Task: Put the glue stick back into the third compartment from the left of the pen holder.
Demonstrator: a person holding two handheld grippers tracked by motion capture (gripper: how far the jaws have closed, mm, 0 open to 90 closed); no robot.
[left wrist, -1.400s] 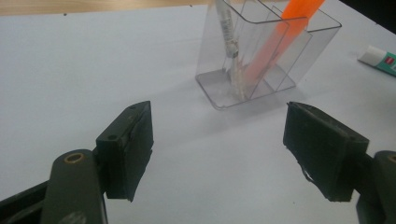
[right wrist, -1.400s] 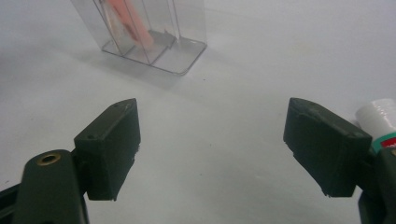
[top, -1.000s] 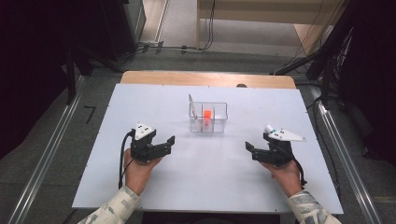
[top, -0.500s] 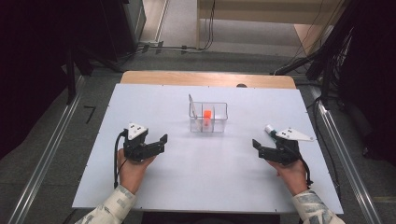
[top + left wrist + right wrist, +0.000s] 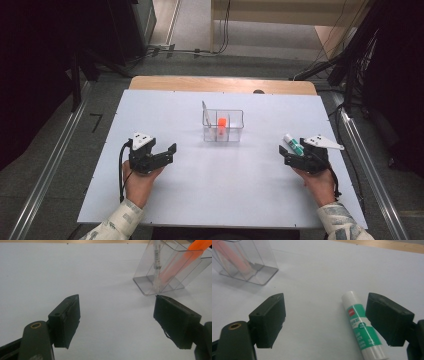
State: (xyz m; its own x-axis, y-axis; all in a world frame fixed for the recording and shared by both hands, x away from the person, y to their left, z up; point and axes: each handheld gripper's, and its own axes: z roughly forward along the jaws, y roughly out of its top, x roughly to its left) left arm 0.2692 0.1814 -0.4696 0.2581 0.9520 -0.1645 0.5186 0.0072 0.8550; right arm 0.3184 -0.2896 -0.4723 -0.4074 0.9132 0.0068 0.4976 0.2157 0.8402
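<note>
Right gripper [image 5: 332, 322] is held open over the surface [image 5: 165, 210], jaws spread, the glue stick [image 5: 362, 328] lying by one jaw, ungrasped. Left gripper [image 5: 122, 322] is likewise open and empty. An orange pen [image 5: 222, 122] is already stowed in the organizer [image 5: 235, 137]; the glue stick is judged left to pick up.

White table top [image 5: 150, 110] on a wooden table, its bare wood edge [image 5: 220, 84] showing at 12 o'clock. Grey floor [image 5: 55, 165] with metal rails [image 5: 47, 172] at 3 and 9. Cables [image 5: 225, 30] at 12. Dark surroundings both sides.
</note>
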